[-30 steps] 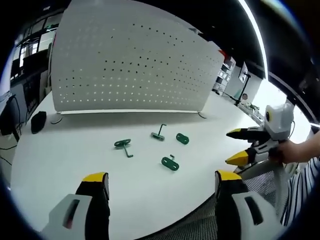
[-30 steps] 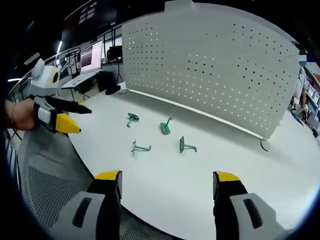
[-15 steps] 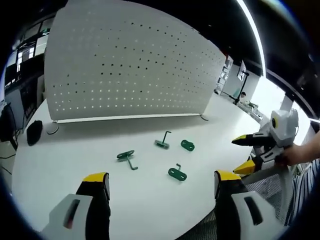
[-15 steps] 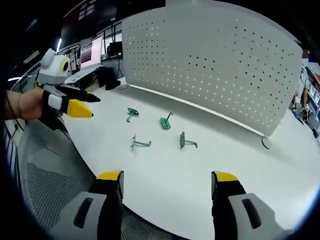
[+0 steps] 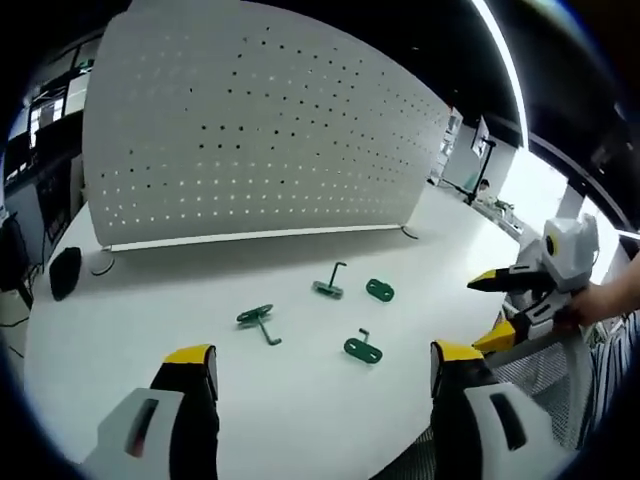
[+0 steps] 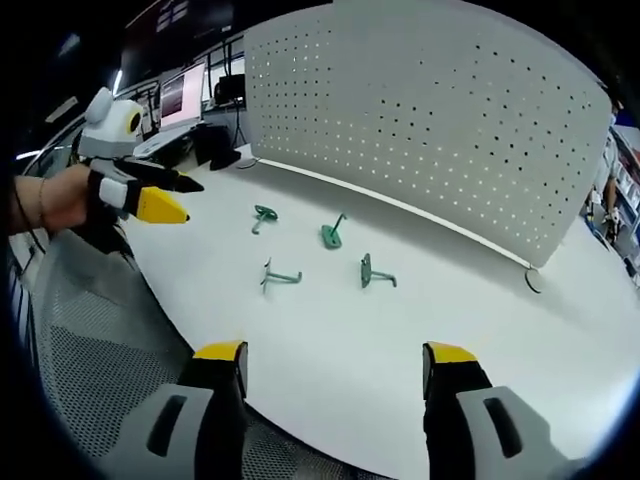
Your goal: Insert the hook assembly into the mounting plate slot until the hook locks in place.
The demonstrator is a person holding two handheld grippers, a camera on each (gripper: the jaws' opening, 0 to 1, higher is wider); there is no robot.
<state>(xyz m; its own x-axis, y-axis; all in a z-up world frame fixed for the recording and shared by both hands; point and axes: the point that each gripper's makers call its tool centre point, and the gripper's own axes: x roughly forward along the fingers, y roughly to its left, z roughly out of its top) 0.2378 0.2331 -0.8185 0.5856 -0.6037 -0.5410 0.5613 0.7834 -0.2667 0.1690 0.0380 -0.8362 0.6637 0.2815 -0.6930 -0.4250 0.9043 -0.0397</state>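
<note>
4 green hooks (image 5: 364, 348) lie on the white table (image 5: 150, 300) near the board with holes (image 5: 250, 130). The left gripper (image 5: 312, 385) and right gripper (image 6: 335, 380) are both wide open and hold nothing.

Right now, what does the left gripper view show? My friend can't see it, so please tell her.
Four small green hook pieces lie scattered on a white table in front of a tall white pegboard. The left gripper sits open at the bottom with nothing between its yellow-tipped jaws. The right gripper, held by a person's hand, comes in from the right, away from the hooks.
</note>
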